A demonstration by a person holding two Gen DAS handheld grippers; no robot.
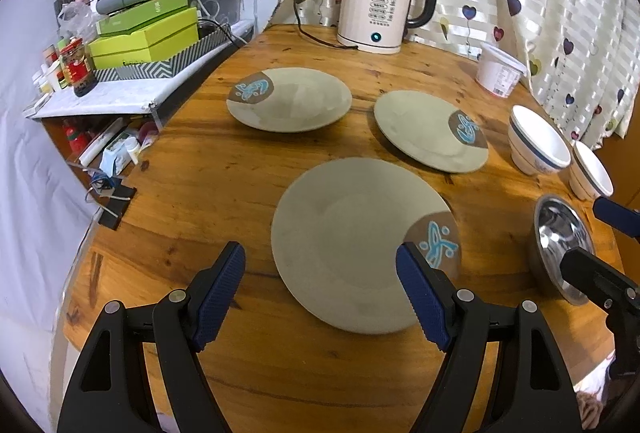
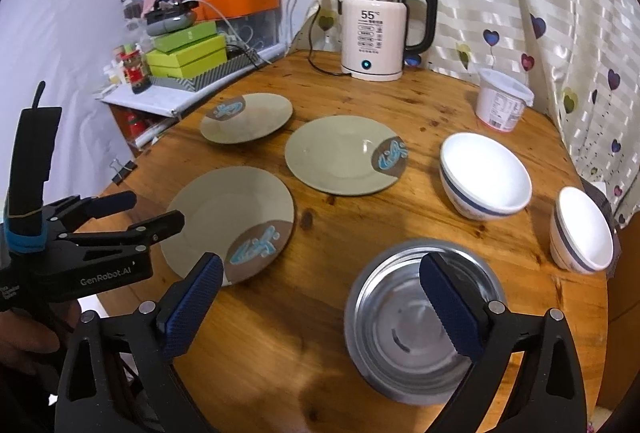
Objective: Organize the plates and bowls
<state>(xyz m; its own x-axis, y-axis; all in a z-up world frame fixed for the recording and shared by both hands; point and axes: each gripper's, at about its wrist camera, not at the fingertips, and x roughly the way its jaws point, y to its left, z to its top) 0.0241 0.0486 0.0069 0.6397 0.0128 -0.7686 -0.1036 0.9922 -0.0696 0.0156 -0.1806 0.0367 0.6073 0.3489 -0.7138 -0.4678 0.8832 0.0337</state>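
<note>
Three grey-green plates with a brown patch and blue motif lie apart on the round wooden table: the near plate (image 1: 352, 245) (image 2: 232, 221), the right plate (image 1: 428, 135) (image 2: 344, 155) and the far left plate (image 1: 292, 99) (image 2: 250, 117). A steel bowl (image 1: 560, 241) (image 2: 416, 317) sits near the front right. Two white bowls with a blue band stand behind it, a large one (image 1: 538, 139) (image 2: 484, 175) and a small one (image 1: 590, 173) (image 2: 582, 229). My left gripper (image 1: 322, 287) (image 2: 124, 213) hovers open over the near plate's front edge. My right gripper (image 2: 320, 307) (image 1: 600, 233) is open, its right finger over the steel bowl.
An electric kettle (image 1: 384, 1) (image 2: 380, 33) with its cord stands at the table's back. A white lidded tub (image 1: 500, 69) (image 2: 502, 99) sits at the back right by the curtain. A cluttered shelf with green boxes (image 1: 148, 33) borders the table's left side.
</note>
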